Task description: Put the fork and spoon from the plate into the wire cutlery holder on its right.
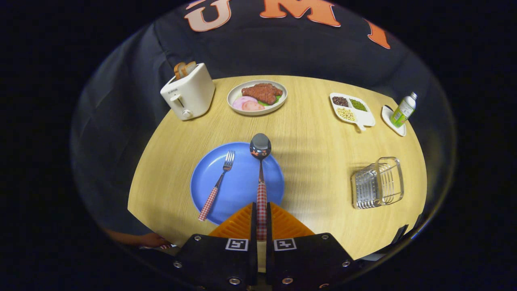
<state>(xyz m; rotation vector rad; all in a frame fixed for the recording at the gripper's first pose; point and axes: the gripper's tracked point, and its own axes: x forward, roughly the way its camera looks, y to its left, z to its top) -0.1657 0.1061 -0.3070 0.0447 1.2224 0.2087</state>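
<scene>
My gripper (261, 220) is shut on the red-checked handle of the spoon (260, 161), whose metal bowl points away from me over the far rim of the blue plate (242, 186). Whether the spoon rests on the plate or is lifted off it, I cannot tell. The fork (217, 186), with the same checked handle, lies slanted on the plate to the left of the spoon, tines pointing away. The wire cutlery holder (377, 182) stands on the wooden table well to the right of the plate and of my orange fingers (282, 224).
At the table's far side stand a white toaster (188, 96) with bread, a plate of meat (257, 97), a divided dish of beans (351, 109) and a small bottle (403, 109) on a saucer. A hand (151, 240) shows at the near left edge.
</scene>
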